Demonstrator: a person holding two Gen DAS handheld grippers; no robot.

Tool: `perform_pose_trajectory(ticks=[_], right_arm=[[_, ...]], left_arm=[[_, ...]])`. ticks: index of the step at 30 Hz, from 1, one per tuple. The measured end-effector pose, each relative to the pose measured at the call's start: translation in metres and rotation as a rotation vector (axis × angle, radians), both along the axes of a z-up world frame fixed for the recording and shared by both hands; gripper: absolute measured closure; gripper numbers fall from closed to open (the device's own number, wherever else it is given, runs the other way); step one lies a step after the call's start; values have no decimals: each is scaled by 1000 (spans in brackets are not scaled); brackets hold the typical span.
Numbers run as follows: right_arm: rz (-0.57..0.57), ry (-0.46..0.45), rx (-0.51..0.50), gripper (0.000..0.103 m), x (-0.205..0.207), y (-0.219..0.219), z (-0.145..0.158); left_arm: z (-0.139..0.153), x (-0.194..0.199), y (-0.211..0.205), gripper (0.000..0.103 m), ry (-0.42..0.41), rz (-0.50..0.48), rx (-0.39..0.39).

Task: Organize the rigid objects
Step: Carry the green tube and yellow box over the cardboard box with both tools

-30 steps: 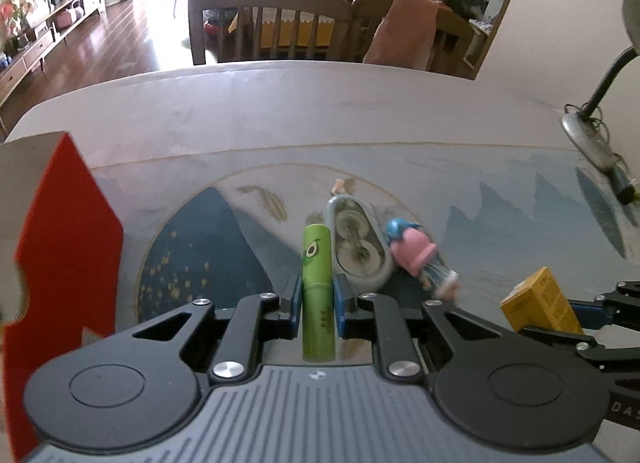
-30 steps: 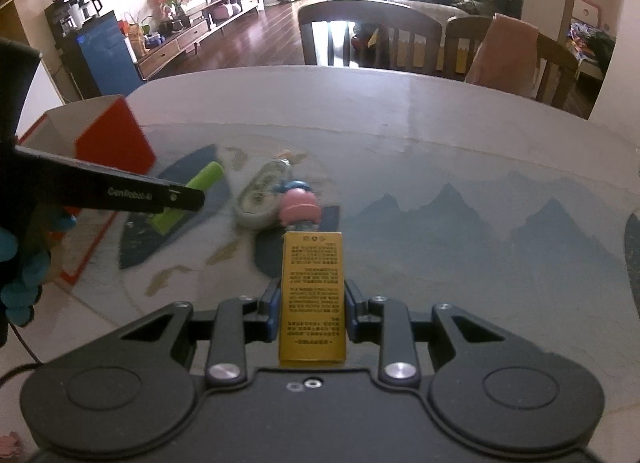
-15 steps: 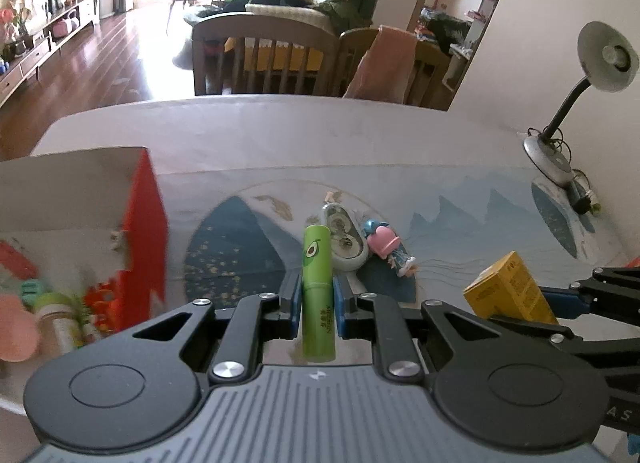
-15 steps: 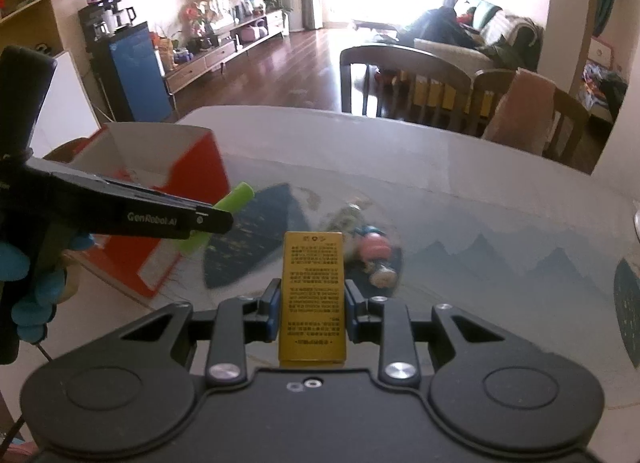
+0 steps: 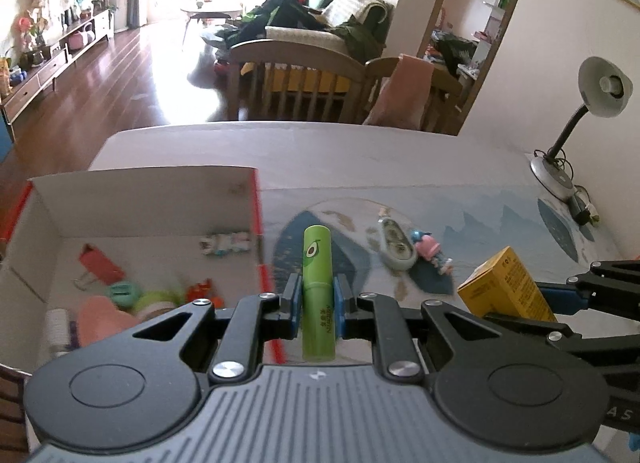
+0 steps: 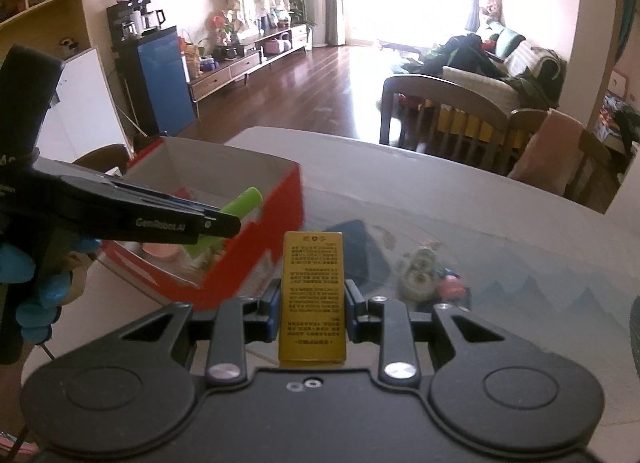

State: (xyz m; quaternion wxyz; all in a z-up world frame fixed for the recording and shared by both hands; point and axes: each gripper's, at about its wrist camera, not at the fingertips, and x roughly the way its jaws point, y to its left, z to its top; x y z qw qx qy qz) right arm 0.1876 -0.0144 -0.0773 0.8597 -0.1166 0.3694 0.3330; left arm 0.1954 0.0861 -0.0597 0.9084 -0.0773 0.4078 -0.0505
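My left gripper (image 5: pixel 316 297) is shut on a green tube with an avocado face (image 5: pixel 316 287), held above the table just right of the red-and-white cardboard box (image 5: pixel 256 199). The tube also shows in the right wrist view (image 6: pixel 240 205), over the box's near wall (image 6: pixel 256 263). My right gripper (image 6: pixel 312 303) is shut on a yellow carton (image 6: pixel 313 295), held above the table; the carton shows at the right in the left wrist view (image 5: pixel 506 287). A correction tape dispenser (image 5: pixel 396 241) and a pink-hatted toy figure (image 5: pixel 432 251) lie on the mat.
The box holds several small items, among them a red binder clip (image 5: pixel 100 265) and a pink object (image 5: pixel 100 321). A desk lamp (image 5: pixel 568 143) stands at the table's far right. Chairs (image 5: pixel 296 75) stand behind the table's far edge.
Both grippers have risen and swung left with their loads. The box's inside has come into the left view, and the tube now sits beside the box's right wall.
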Motion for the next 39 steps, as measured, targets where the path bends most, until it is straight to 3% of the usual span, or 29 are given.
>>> perform_pose_trajectory(ticks=[19,30,39], right_arm=[[57,17,6,74,-9,105,-5],[49,46,-44,73,7,152,-35],[18,91,-122,74,28,182,-77]], left_arm=[[4,-16,125,87,17,89,27],[-20,-2,184,87,76,117,31],[-54,14,189,87,143,75,-20]])
